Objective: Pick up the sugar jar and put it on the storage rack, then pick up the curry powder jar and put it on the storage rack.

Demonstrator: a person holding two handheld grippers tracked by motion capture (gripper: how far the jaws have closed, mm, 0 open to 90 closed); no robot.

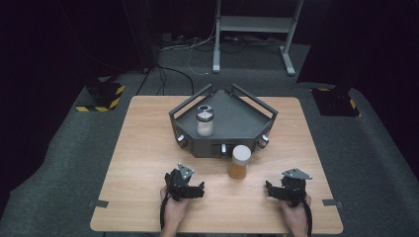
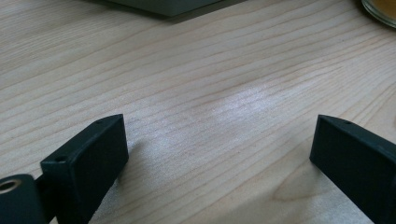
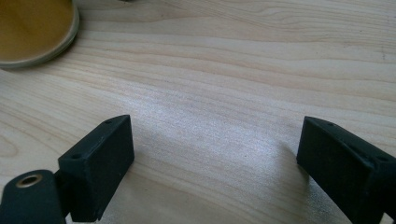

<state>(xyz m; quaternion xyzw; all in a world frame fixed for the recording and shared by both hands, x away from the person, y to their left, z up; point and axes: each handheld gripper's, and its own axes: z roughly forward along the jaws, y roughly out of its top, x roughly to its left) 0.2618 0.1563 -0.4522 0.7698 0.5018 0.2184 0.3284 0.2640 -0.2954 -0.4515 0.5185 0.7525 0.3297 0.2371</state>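
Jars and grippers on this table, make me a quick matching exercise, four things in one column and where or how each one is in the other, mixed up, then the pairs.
1. amber jar
2. clear jar
3. left gripper
4. grey tray

a. stands inside the tray
b. at the table's far middle
c. on the wood, in front of the tray
d. open, low over bare wood

Pairs: 1-c, 2-a, 3-d, 4-b
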